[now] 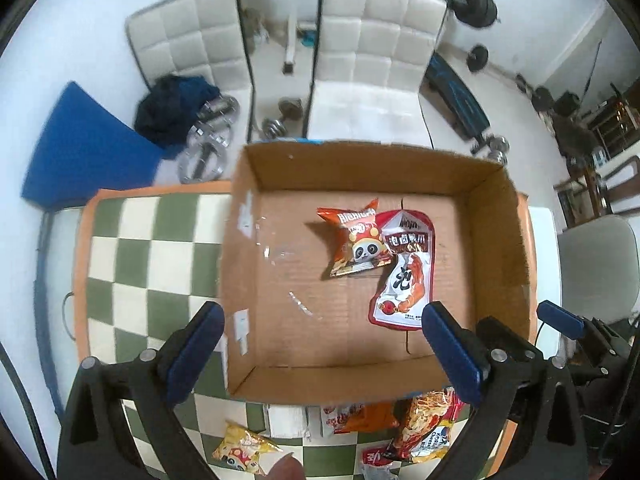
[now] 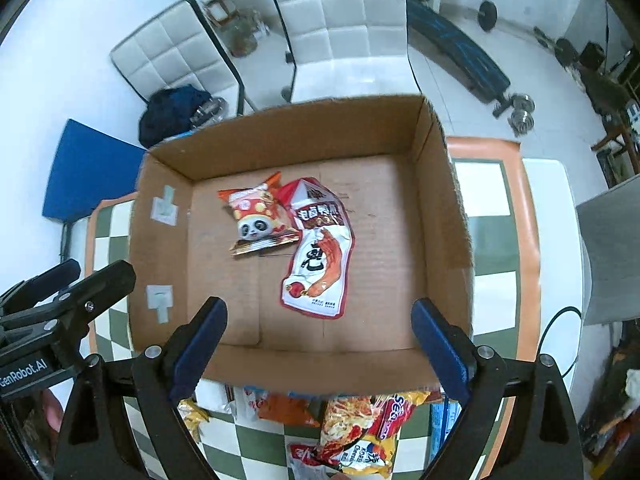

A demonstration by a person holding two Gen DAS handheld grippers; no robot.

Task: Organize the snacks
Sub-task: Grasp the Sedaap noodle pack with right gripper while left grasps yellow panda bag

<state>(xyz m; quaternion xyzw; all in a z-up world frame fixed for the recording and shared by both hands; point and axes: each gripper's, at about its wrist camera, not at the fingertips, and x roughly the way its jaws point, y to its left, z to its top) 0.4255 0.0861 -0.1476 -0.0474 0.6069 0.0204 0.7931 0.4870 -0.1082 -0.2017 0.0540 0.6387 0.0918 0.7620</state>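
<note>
The left gripper (image 1: 324,344) hangs nearest the lens, its blue-padded jaws spread wide with nothing between them, over the near wall of a cardboard box (image 1: 360,380). The right gripper (image 2: 320,340) is poised the same way, jaws wide apart and empty, above the same wall.

Just below the jaws, on the near strip of the bench (image 1: 160,240), loose snacks lie outside the box: a yellow packet (image 1: 244,446), an orange packet (image 1: 366,420) partly tucked under the box edge, and a red-and-yellow noodle pack (image 2: 360,436) on top of other wrappers.

Inside the box, on its bare cardboard floor, lie two snacks touching each other: an orange panda packet (image 1: 356,242) toward the far left, overlapping the top of a red-and-white chicken-feet pouch (image 1: 404,268), which stretches toward the near wall.

The bench wears a green-and-cream checked cloth (image 2: 486,196) with an orange border. Beyond it, on a white floor, stand two white quilted chairs (image 1: 376,56), with a blue mat (image 1: 84,144), a dark heap of clothing (image 1: 172,108), dumbbells (image 1: 276,124), barbell plates and a weight bench (image 2: 456,50) around them.
</note>
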